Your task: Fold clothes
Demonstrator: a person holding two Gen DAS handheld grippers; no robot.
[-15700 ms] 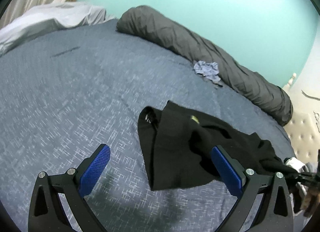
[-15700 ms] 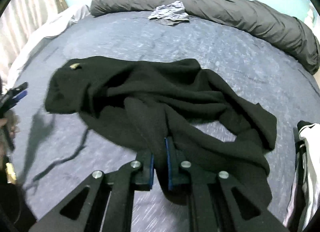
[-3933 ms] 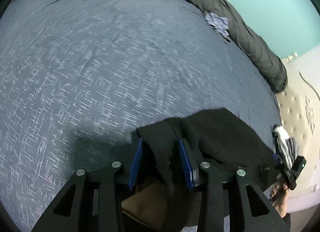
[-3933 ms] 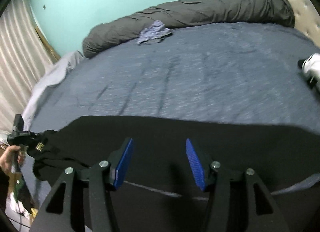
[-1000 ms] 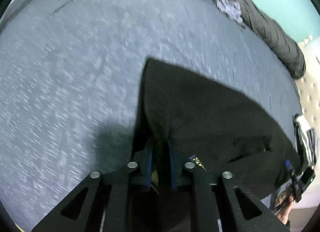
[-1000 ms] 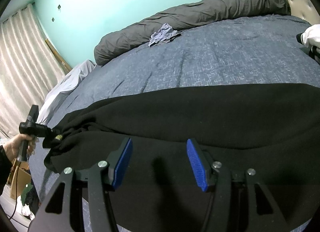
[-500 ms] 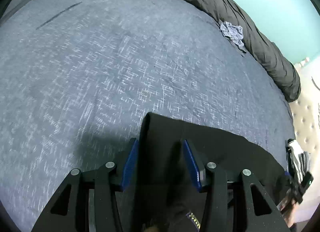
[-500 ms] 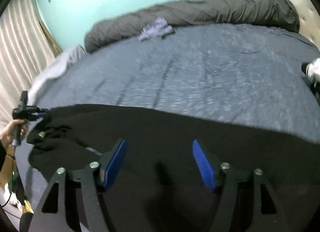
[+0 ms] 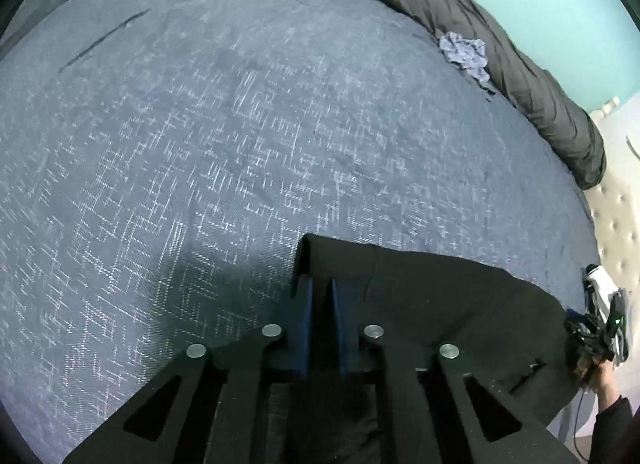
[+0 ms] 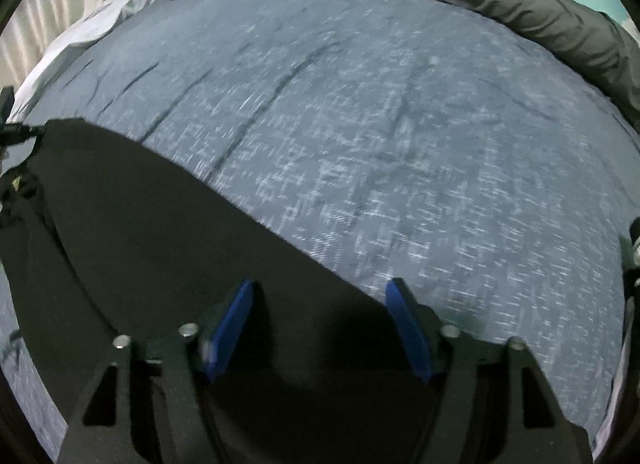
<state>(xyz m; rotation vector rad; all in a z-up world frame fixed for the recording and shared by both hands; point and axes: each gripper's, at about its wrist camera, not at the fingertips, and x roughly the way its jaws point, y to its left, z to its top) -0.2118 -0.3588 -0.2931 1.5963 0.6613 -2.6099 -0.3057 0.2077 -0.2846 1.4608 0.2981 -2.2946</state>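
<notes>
The black garment lies spread flat on the blue-grey bed, its far edge a straight line. One corner sits pinched between the blue pads of the left hand-held gripper. Its dark cloth also lies under and between the parted, closing jaws of the right hand-held gripper, running away to that gripper's left.

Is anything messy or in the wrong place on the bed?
Yes. A small crumpled bluish cloth lies bunched up at the far edge of the bed, against the rolled grey duvet. It is unfolded, far from the black garment being folded.
</notes>
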